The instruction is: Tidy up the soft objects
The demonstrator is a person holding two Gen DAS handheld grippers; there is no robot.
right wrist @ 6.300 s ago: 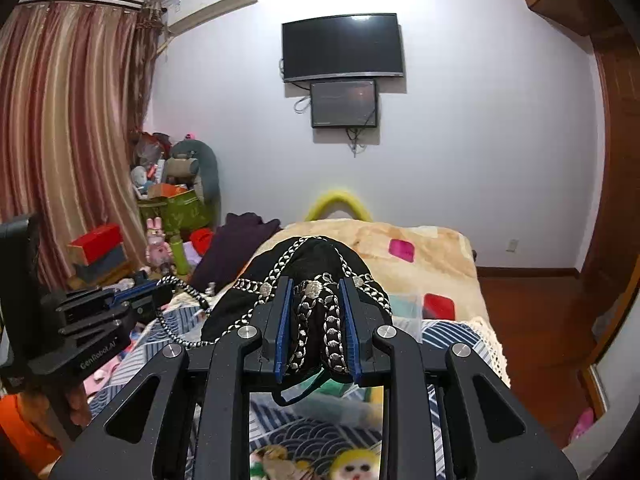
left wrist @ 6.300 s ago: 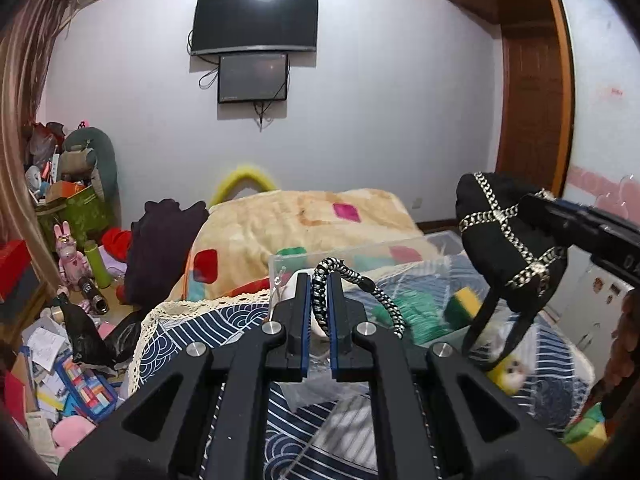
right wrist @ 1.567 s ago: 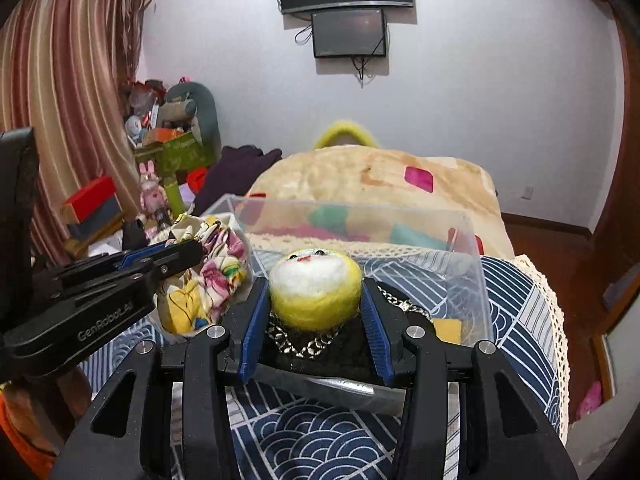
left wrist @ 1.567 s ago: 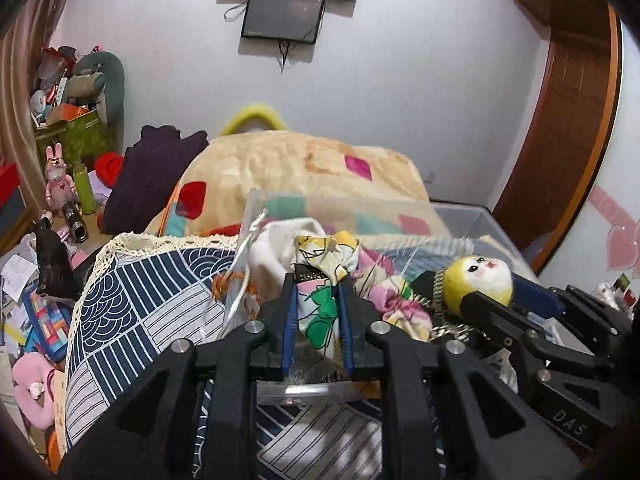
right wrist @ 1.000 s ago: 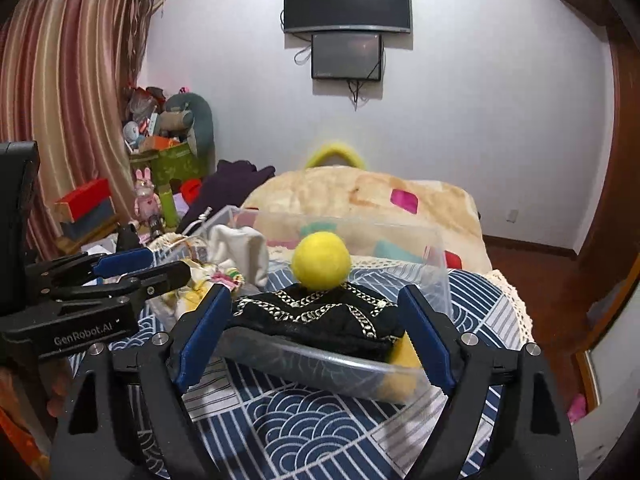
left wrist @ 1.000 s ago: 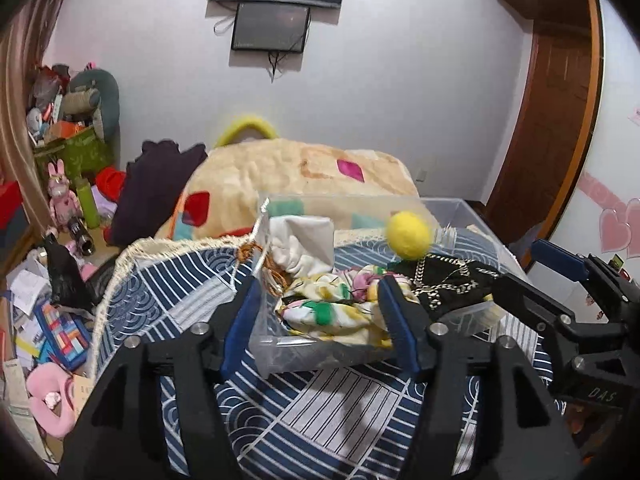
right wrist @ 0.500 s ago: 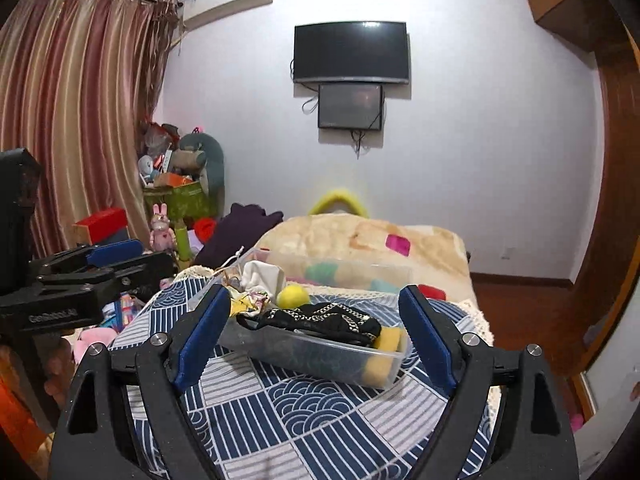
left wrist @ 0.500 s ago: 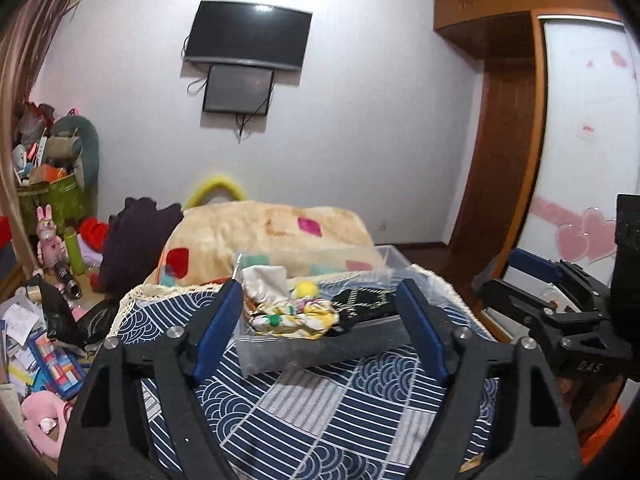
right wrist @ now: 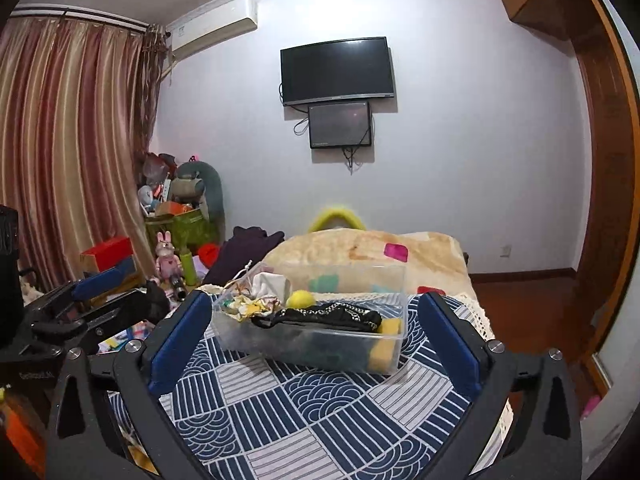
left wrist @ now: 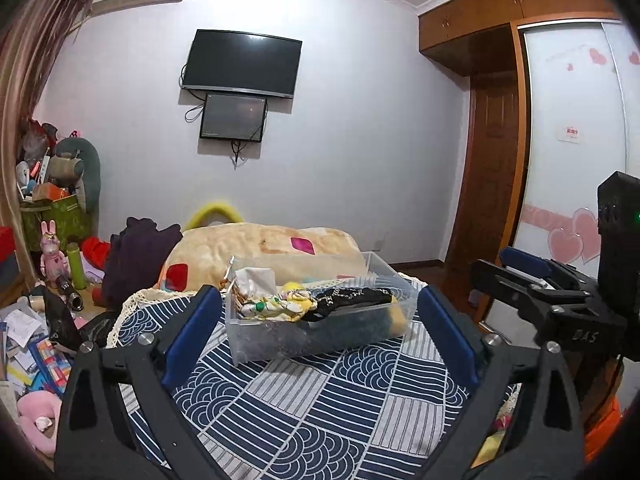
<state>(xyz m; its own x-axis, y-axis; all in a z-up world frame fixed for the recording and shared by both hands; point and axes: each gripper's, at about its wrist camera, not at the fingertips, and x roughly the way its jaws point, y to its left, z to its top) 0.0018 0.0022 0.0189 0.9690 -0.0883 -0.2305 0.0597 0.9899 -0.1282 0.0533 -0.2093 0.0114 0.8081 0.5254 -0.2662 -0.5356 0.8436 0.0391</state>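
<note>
A clear plastic bin [left wrist: 384, 280] stands on the blue patterned tablecloth [left wrist: 304, 408]. It holds a floral cloth [left wrist: 276, 304], a white cloth [left wrist: 256, 278], a yellow plush ball [right wrist: 301, 299], a black chain-trimmed bag [right wrist: 332, 316] and a yellow sponge [right wrist: 386, 344]. My left gripper [left wrist: 318, 336] is open and empty, held back from the bin. My right gripper [right wrist: 312, 340] is open and empty, also back from the bin [right wrist: 394, 280]. Each gripper shows at the edge of the other's view.
A bed with a beige quilt [left wrist: 264, 244] lies behind the table. Toys, boxes and clutter [left wrist: 36, 320] crowd the floor at the left. A TV [left wrist: 240, 64] hangs on the far wall. A wardrobe and door [left wrist: 492, 208] stand at the right.
Both grippers let go of the floral cloth and the yellow plush into the bin, opened wide, and drew back and up from the bin.
</note>
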